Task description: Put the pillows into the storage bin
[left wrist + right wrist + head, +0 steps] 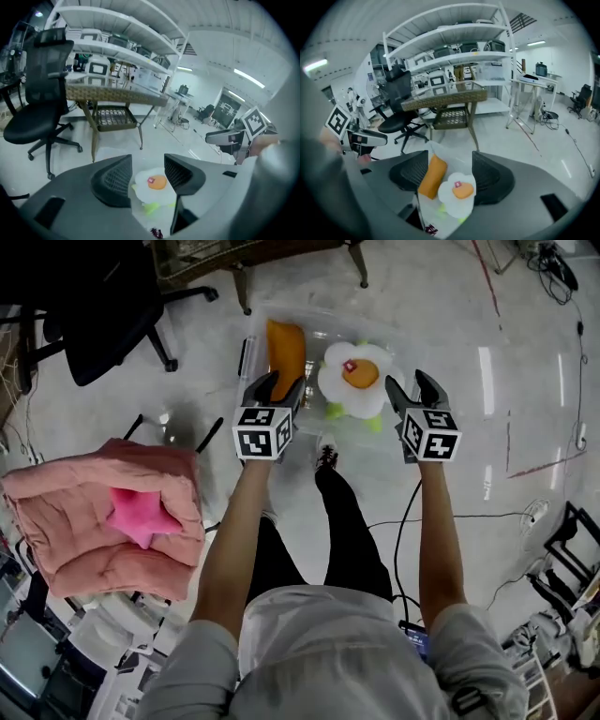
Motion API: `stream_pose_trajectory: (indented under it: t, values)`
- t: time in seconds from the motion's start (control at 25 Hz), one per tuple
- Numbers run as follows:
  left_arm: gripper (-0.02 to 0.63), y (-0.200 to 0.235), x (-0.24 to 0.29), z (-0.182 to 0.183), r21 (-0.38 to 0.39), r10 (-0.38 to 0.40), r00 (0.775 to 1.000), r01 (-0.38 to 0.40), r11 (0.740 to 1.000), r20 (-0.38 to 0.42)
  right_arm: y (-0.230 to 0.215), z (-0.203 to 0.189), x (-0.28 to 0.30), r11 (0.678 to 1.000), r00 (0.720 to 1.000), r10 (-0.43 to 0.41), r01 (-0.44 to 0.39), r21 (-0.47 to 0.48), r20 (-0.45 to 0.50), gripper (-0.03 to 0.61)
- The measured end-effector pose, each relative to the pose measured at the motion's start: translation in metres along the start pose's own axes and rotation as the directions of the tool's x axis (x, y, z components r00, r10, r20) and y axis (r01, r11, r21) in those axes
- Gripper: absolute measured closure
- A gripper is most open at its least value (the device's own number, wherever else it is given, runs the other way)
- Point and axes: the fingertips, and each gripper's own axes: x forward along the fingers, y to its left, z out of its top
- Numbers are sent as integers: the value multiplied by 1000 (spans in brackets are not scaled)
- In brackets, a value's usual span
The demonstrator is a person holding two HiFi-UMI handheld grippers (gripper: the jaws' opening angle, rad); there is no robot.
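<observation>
A clear storage bin (pixel 328 320) stands on the floor in front of my feet. Inside it lie an orange pillow (pixel 286 348) (pixel 432 176) and a white flower-shaped pillow (pixel 354 379) (pixel 154 185) (pixel 457 192) with an orange centre. My left gripper (pixel 278 382) (pixel 147 176) hangs open above the bin's left part, nothing between its jaws. At the flower pillow's right side my right gripper (pixel 411 385) (pixel 450 176) is likewise open and empty, well above the pillows. At the left, a pink star pillow (pixel 141 515) rests on a folded pink cushion (pixel 66 512).
A black office chair (pixel 94 306) (pixel 42 93) is at the back left. Beyond the bin stands a wicker table (pixel 112 96) (pixel 450 101) on thin legs, with white shelving (pixel 454 33) behind it. Cables (pixel 403 521) run over the floor at the right.
</observation>
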Motion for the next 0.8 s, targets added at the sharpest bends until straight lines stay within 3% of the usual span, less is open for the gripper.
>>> stream_pose_trajectory:
  t: [0.12,0.24,0.44,0.52,0.68,0.8]
  values:
    - [387,7,-65,49,-2,22,990,-22,1000,142,50,51,-25,995,995,81,-77,-69,57,272]
    - [387,29,-132,87,-11,90,960,-90,996,267,104,104,-37,975,983,155,-136,-173,100,272]
    - [387,83,-269,98,-120,206,894,-172,978,397,226,157,-77,920,950,282,-228,-318,134,272]
    - [388,106,-328,93,-158,271,858,-224,962,436,282,175,-94,884,927,346,-272,-379,142,270]
    - [393,158,-439,81,-268,405,758,-307,913,512,397,210,-119,781,863,486,-358,-512,138,270]
    - [393,189,-516,57,-330,497,688,-373,867,529,479,214,-136,701,813,571,-411,-582,114,268]
